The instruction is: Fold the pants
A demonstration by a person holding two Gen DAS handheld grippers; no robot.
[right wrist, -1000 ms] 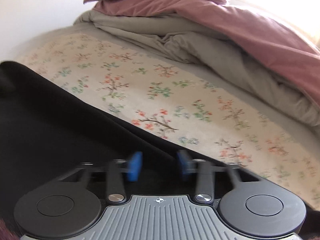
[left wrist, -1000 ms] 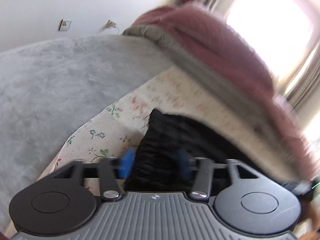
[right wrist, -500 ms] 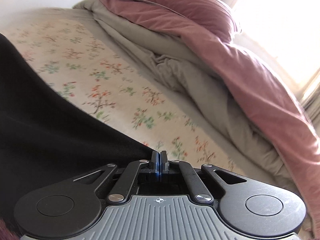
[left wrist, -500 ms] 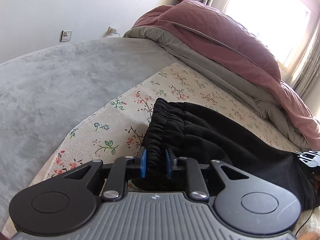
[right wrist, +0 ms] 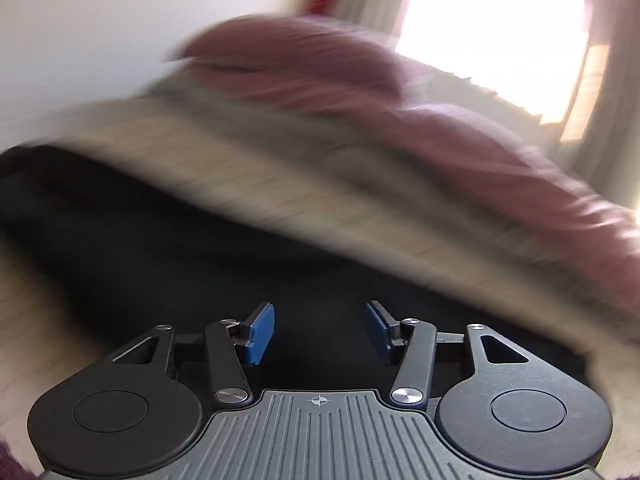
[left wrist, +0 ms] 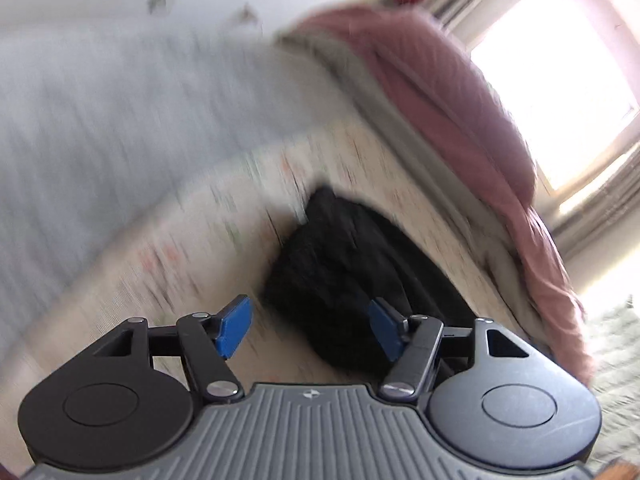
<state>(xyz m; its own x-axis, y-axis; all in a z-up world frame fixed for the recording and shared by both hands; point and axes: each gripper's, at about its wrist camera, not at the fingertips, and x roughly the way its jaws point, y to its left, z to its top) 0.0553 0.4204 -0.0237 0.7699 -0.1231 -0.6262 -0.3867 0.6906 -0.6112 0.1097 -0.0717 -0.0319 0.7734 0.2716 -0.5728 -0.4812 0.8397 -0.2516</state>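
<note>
both hand-held grippers spread, nothing pinched: left hand-held gripper [left wrist: 310,330], right hand-held gripper [right wrist: 320,332]. black pants [left wrist: 352,276] lie on floral sheet [left wrist: 192,248] near bed's edge. soft, limp, light fabric; likely best grabbed at gathered waistband.

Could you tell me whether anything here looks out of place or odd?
Nothing stands out. The black fabric pants lie bunched on the floral cotton sheet, and both tools, left and right, are open; motion blur hides finer detail.
</note>
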